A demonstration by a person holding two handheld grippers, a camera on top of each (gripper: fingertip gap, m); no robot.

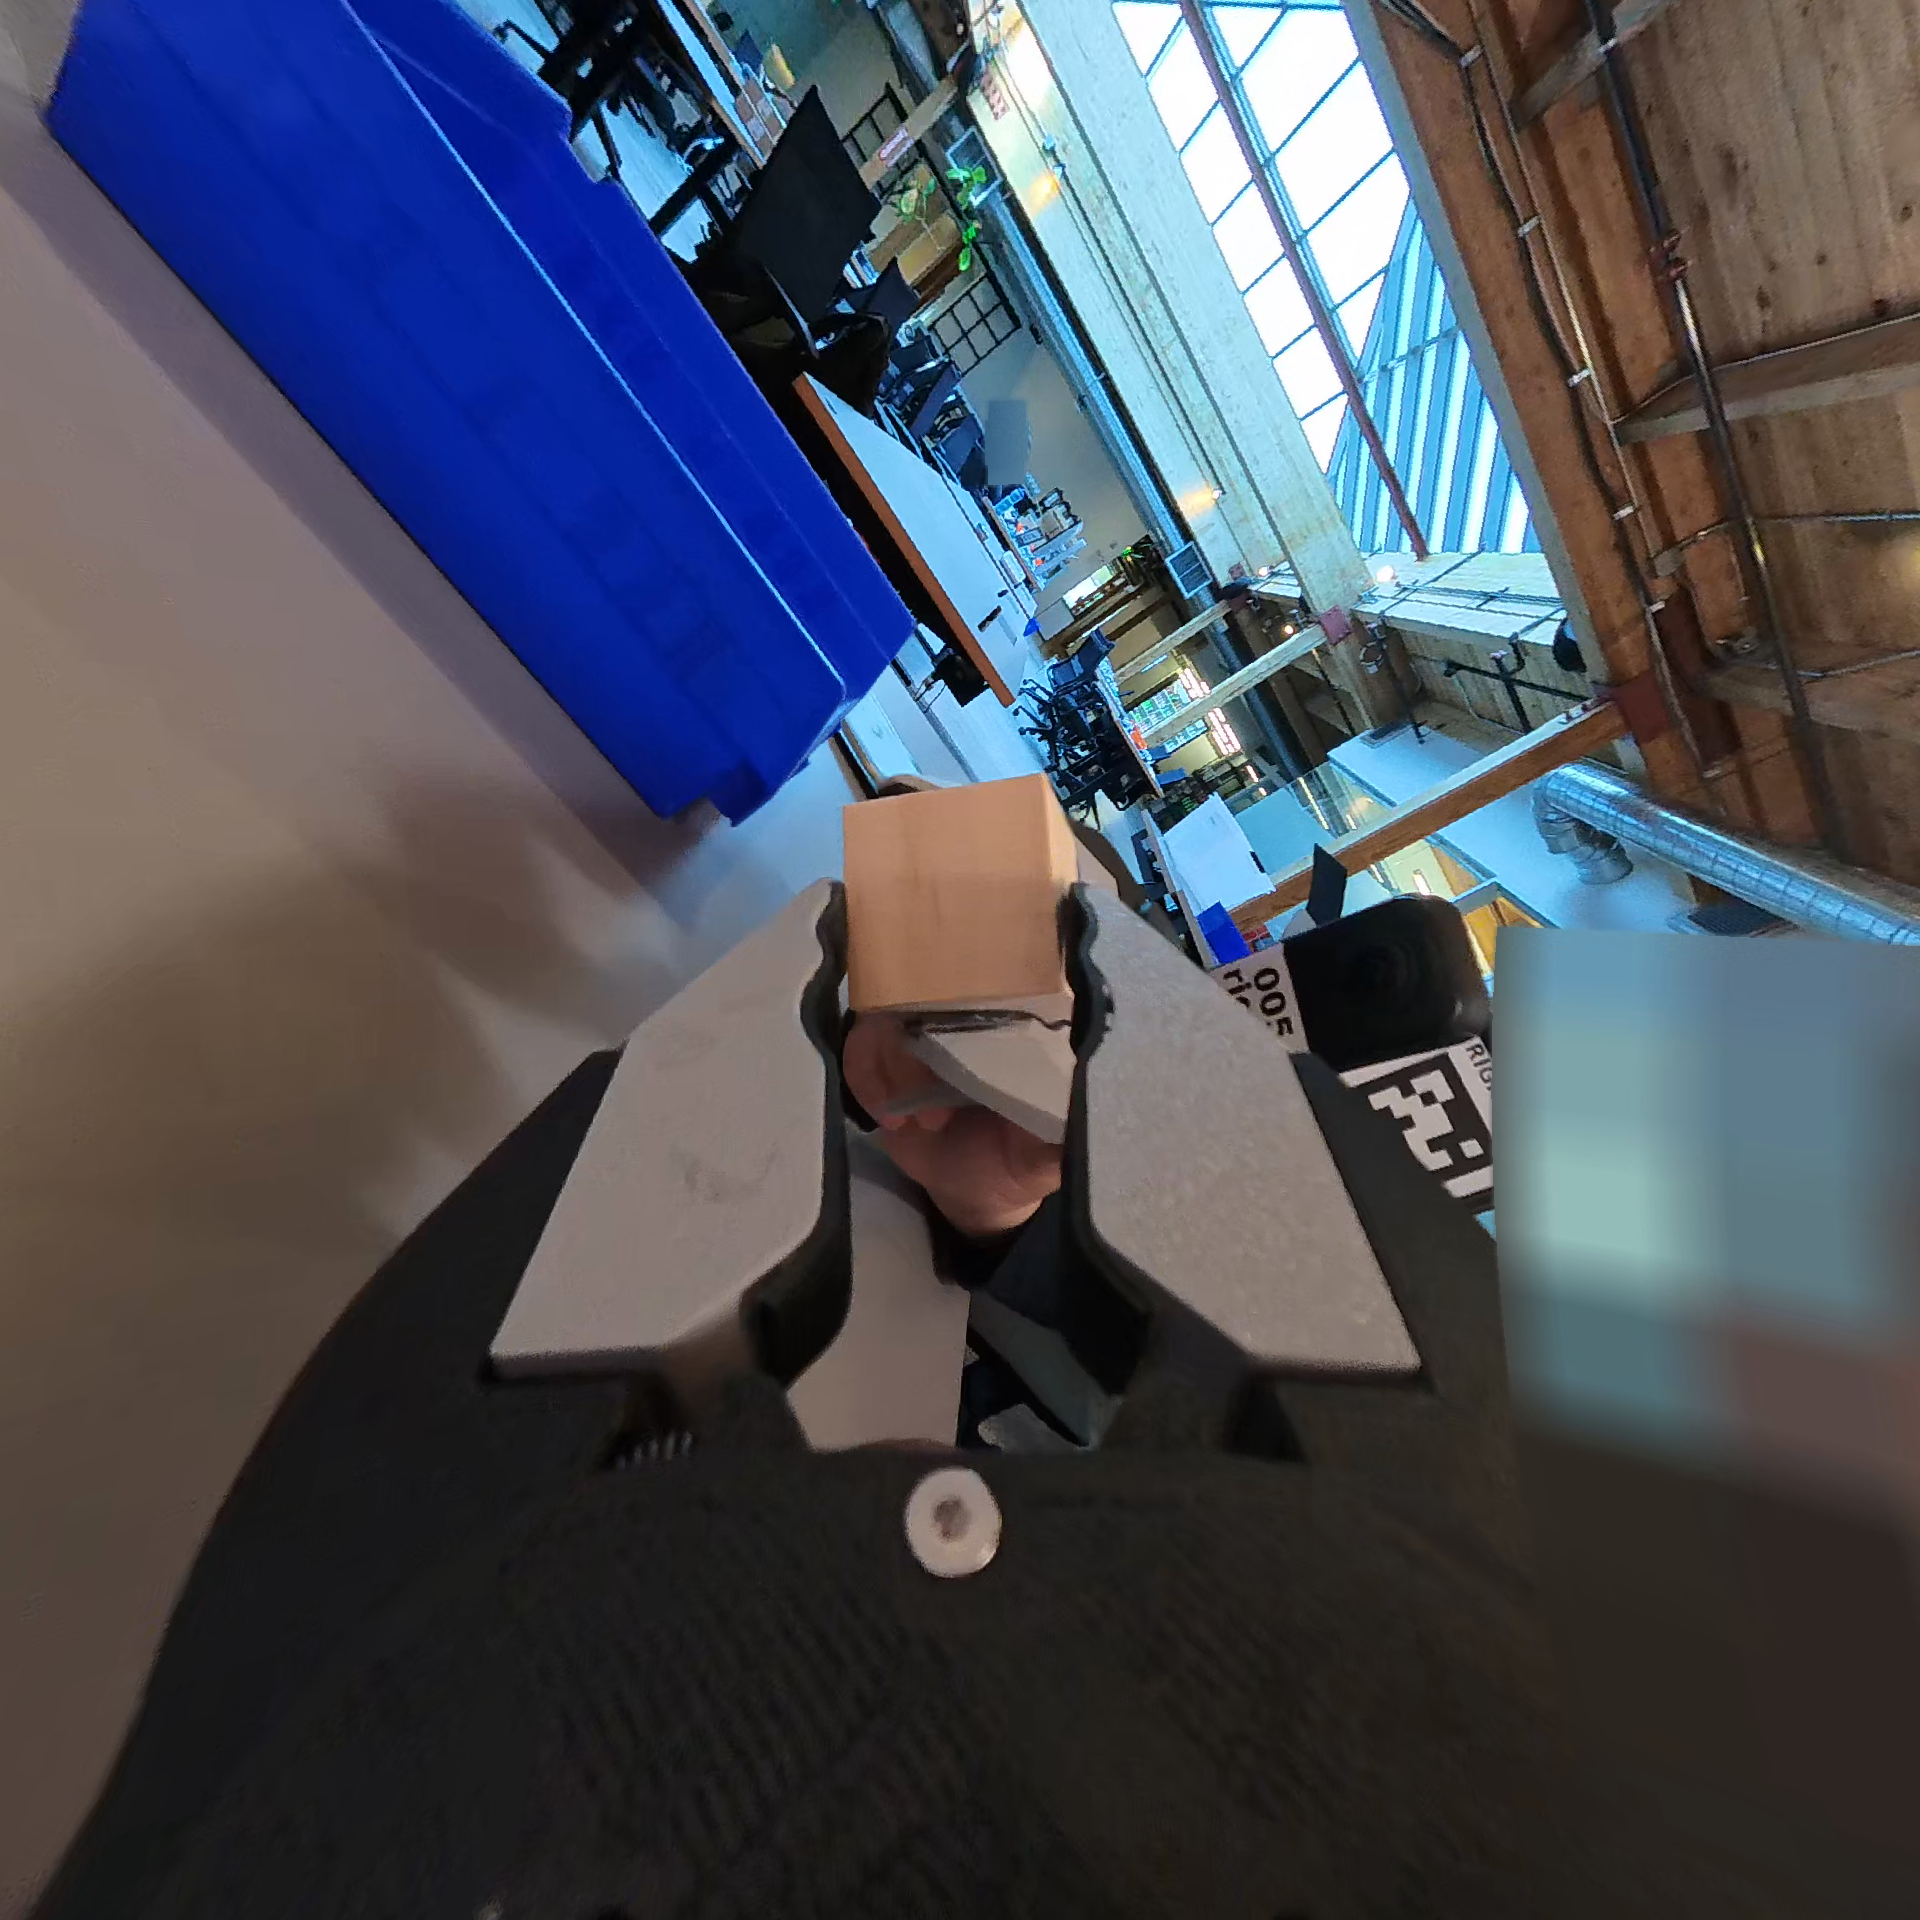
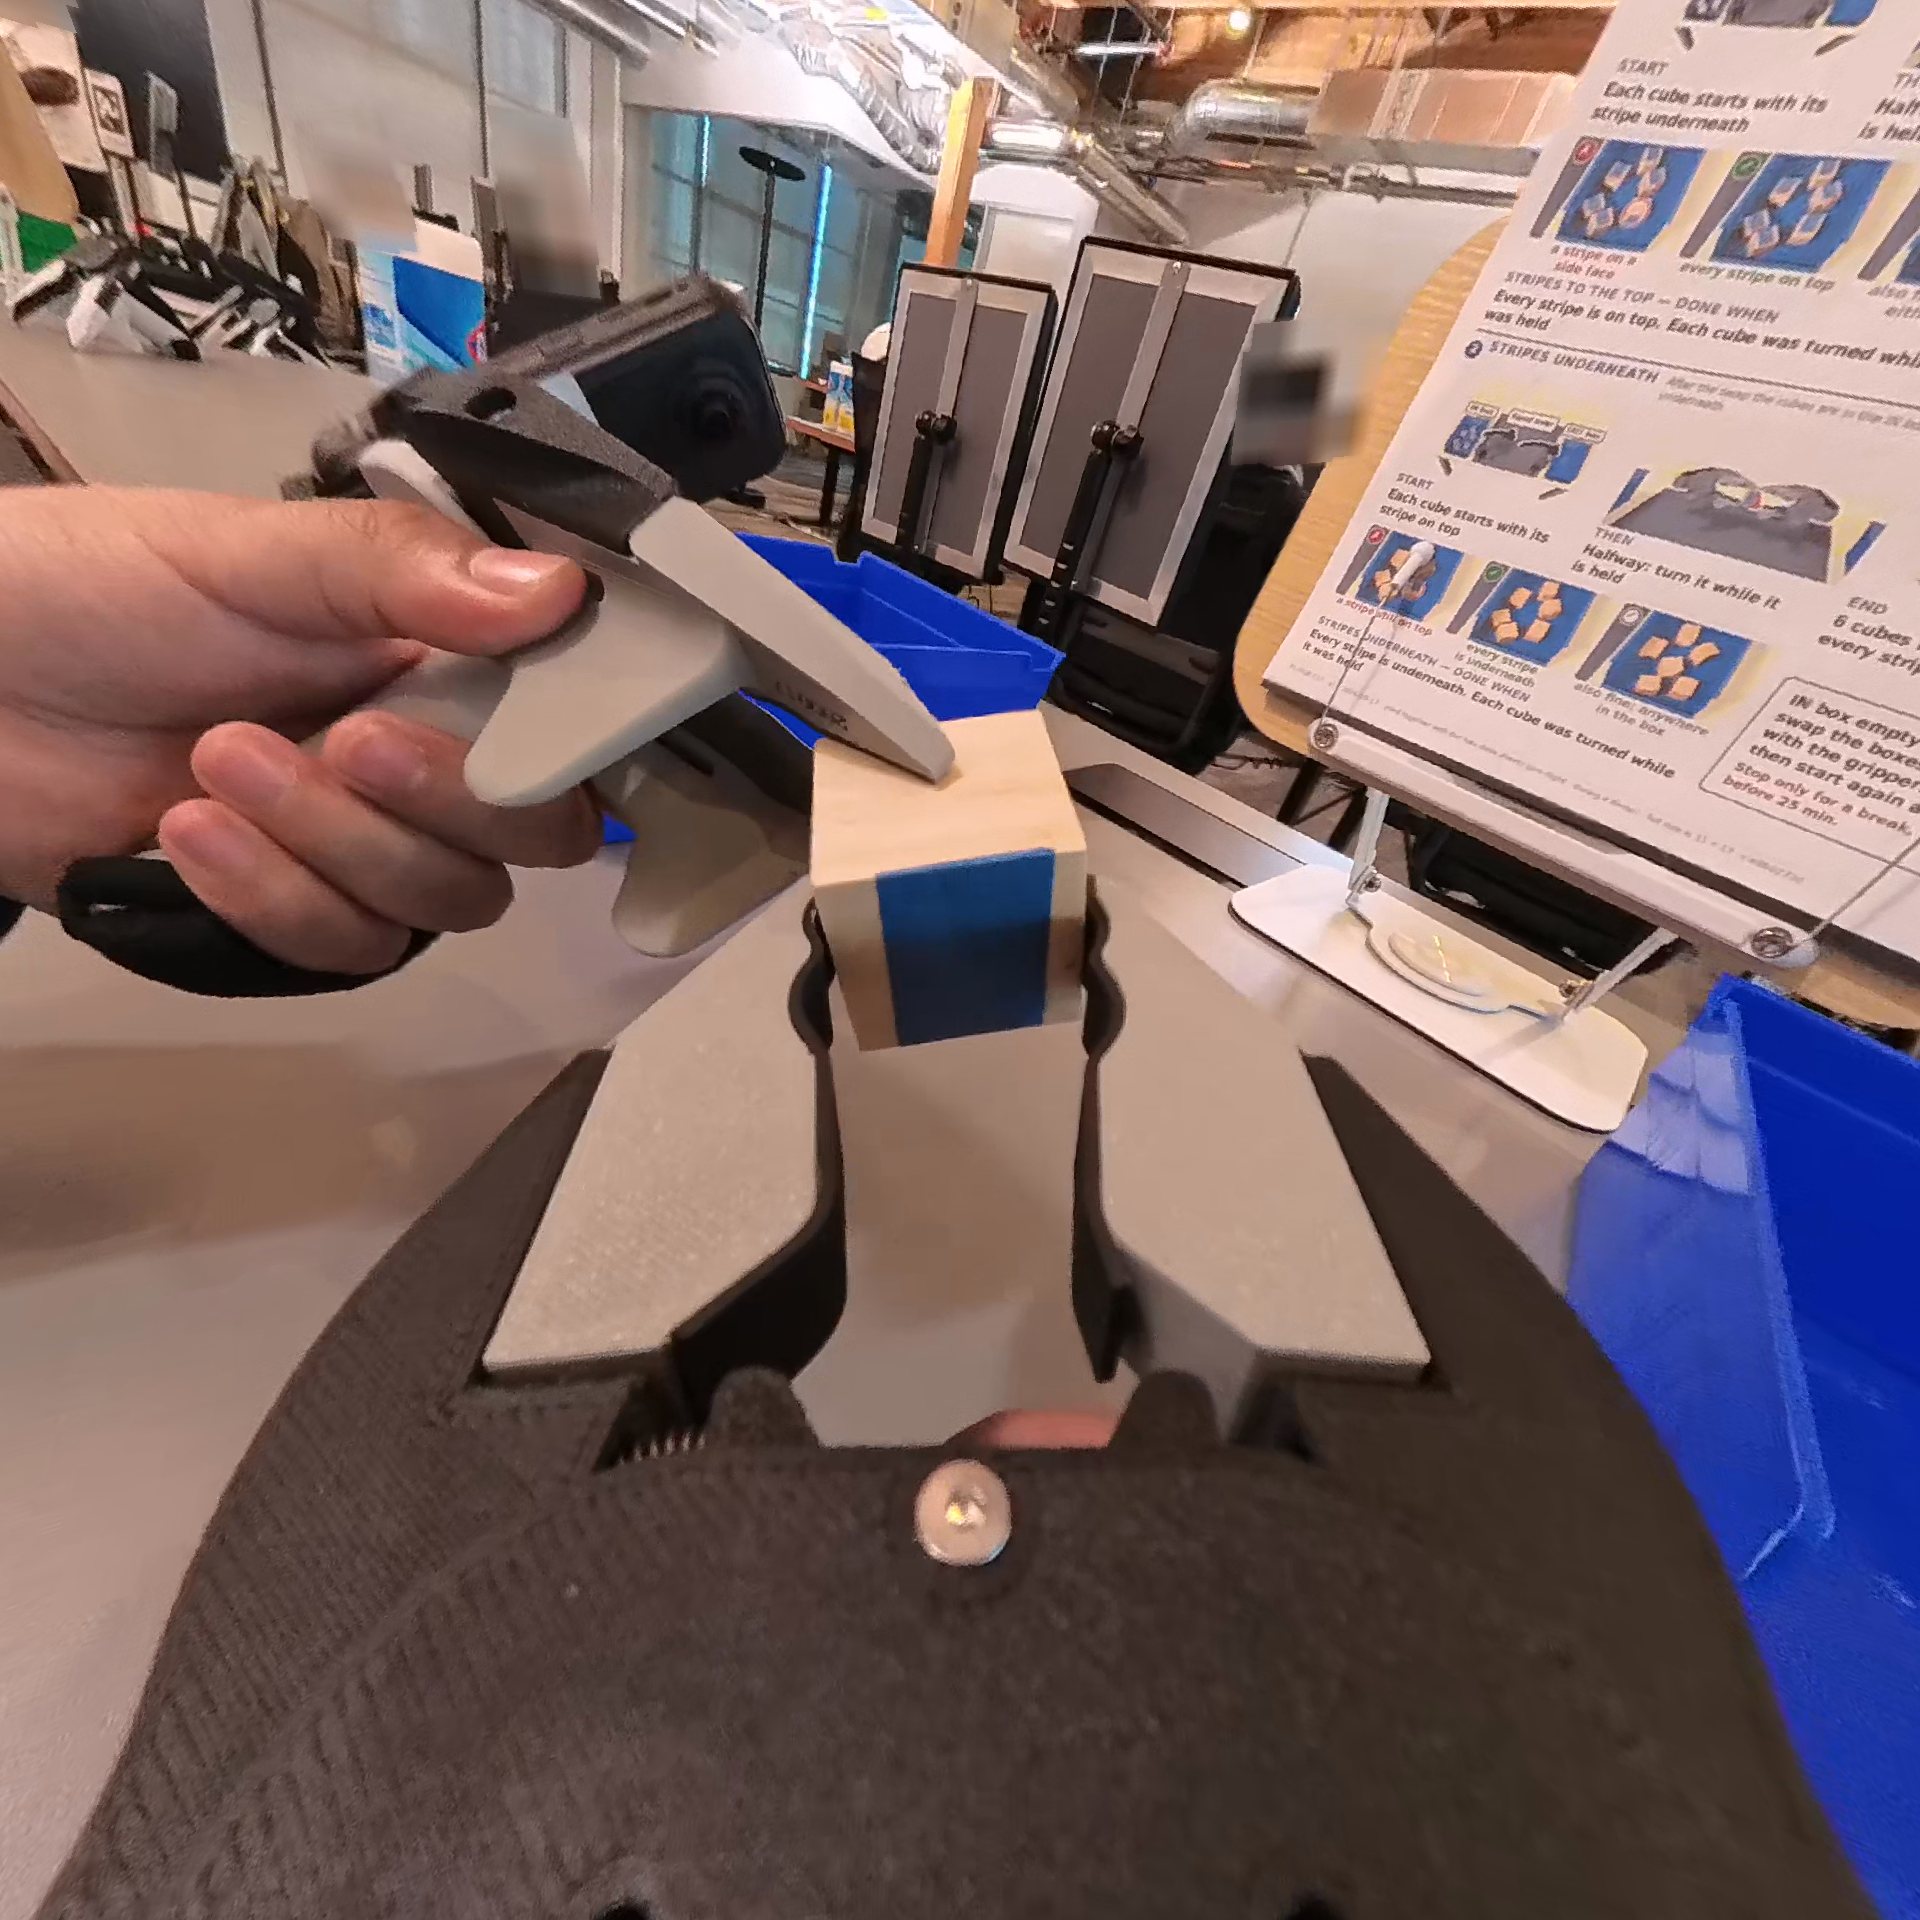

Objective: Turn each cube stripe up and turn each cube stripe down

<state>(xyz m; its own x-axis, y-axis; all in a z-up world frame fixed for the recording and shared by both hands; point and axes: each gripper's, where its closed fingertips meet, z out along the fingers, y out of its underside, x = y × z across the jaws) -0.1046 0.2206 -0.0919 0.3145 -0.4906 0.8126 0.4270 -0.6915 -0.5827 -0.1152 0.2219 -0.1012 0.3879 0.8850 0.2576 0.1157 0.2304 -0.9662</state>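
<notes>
Here both grippers clamp one wooden cube [image 2: 951, 883] in mid-air above the table [image 2: 156, 1195]. The right gripper [image 2: 951, 966] pinches its sides, blue stripe [image 2: 966, 940] facing the camera. The left gripper [image 2: 883, 758], coming from ten o'clock, grips top and bottom. A blue bin [image 2: 1766, 1299] sits at four o'clock.

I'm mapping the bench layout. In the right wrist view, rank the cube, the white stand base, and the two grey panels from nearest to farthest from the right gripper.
1. Cube: clamped between the right gripper's fingers, stripe facing the camera.
2. White stand base: on the table, to the right, under the instruction sheet.
3. Grey panels: upright, far behind the cube, past the blue bin.
</notes>
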